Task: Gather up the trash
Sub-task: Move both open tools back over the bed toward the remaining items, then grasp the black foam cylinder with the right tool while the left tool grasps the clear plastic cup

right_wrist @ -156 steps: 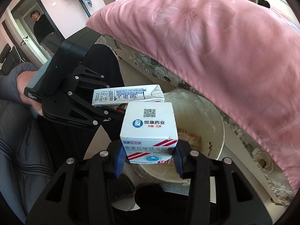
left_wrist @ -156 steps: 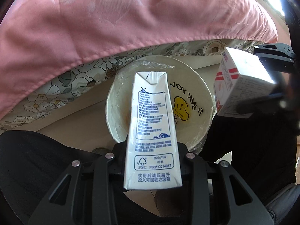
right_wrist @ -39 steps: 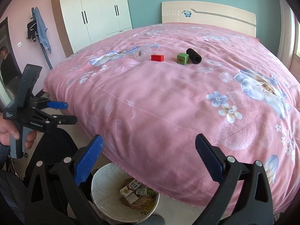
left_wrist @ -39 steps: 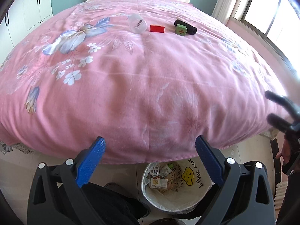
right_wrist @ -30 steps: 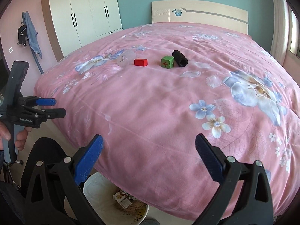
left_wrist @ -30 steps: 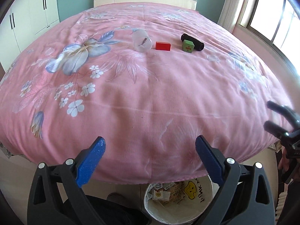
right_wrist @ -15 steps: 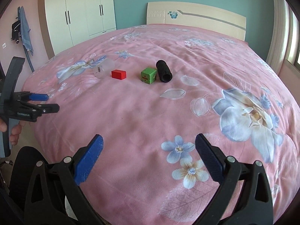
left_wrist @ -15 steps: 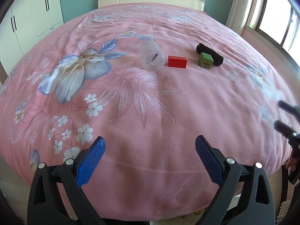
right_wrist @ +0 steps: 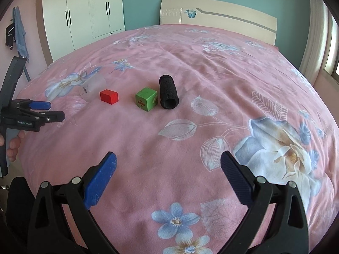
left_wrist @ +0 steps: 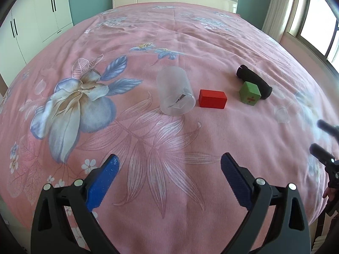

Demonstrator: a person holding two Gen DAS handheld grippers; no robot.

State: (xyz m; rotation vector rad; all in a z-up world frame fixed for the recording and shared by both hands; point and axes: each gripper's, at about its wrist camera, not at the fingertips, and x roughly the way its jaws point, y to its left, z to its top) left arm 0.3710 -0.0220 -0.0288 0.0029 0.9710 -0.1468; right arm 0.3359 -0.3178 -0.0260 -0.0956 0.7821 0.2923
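Observation:
A row of items lies on the pink floral bedspread [left_wrist: 148, 42]: a frosted clear cup [left_wrist: 175, 94] on its side, a red block [left_wrist: 212, 98], a green cube [left_wrist: 250, 93] and a black roll [left_wrist: 254, 81]. From the right wrist view the same row shows as cup [right_wrist: 92, 87], red block [right_wrist: 109, 96], green cube [right_wrist: 146, 98] and black roll [right_wrist: 168, 94]. My left gripper [left_wrist: 169, 165] hangs open and empty over the near bedspread, well short of the cup. My right gripper [right_wrist: 168, 159] is open and empty too, short of the green cube and roll.
A cream headboard [right_wrist: 218, 21] stands at the far end, white wardrobes [right_wrist: 84, 10] on the left wall, a window [left_wrist: 313, 27] on the right. The left gripper [right_wrist: 45, 111], held by a hand [right_wrist: 12, 144], shows at the left edge of the right wrist view.
Both grippers dropped their cartons into the bin, then rose and moved forward over the bed. The bin has left view and the row of items is closer.

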